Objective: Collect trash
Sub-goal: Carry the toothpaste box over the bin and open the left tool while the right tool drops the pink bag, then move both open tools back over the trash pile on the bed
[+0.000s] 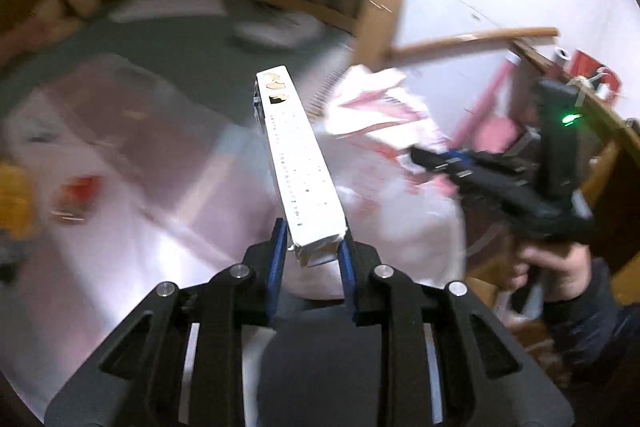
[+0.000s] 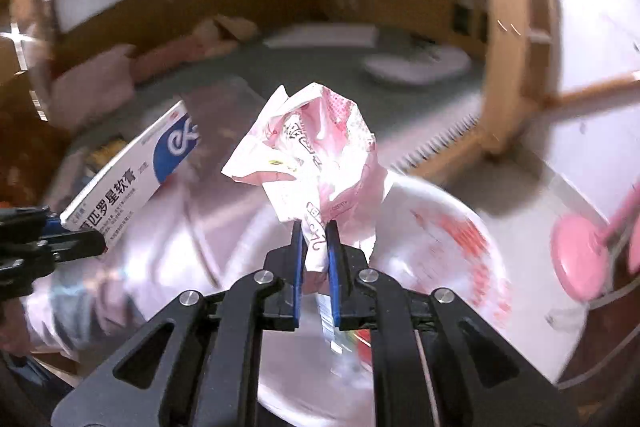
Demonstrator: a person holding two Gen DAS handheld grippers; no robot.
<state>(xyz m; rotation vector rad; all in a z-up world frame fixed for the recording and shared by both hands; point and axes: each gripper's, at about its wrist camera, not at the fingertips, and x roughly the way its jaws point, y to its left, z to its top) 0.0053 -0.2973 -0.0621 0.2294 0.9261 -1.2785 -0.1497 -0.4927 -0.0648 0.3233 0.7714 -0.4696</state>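
The left gripper [image 1: 312, 247] has its blue-padded fingers [image 1: 280, 247] closed narrowly on the near end of a long white carton [image 1: 298, 151]. The carton sticks straight out ahead of the fingers, its crumpled near end pinched between the pads and its far end, with a small printed picture, well clear of them. In the right wrist view the same carton [image 2: 132, 179] shows at the left edge as a white and blue medicine box with Chinese print, its lower corner gripped by the left gripper [image 2: 80, 241].

The right gripper [image 2: 316, 255] has its fingers [image 2: 297, 267] pressed nearly together on a crumpled pink and white wrapper [image 2: 316, 155]. The lower tail of the wrapper runs down between the pads, and the crumpled bulk stands up above and ahead of the fingertips. In the left wrist view the right gripper [image 1: 424, 157] lies to the right of the carton with the wrapper [image 1: 372, 107] at its tip, and a hand [image 1: 560, 267] in a dark sleeve [image 1: 600, 331] grips its handle.

Below and beyond the carton in both views lies a pale, shiny plastic bag [image 1: 400, 219] with red print, heavily blurred. The wrapper hangs above that bag [image 2: 440, 251]. Left of the carton, a blurred yellow thing [image 1: 14, 199] and a small red thing [image 1: 78, 195] lie on a pale surface; what they are cannot be told.
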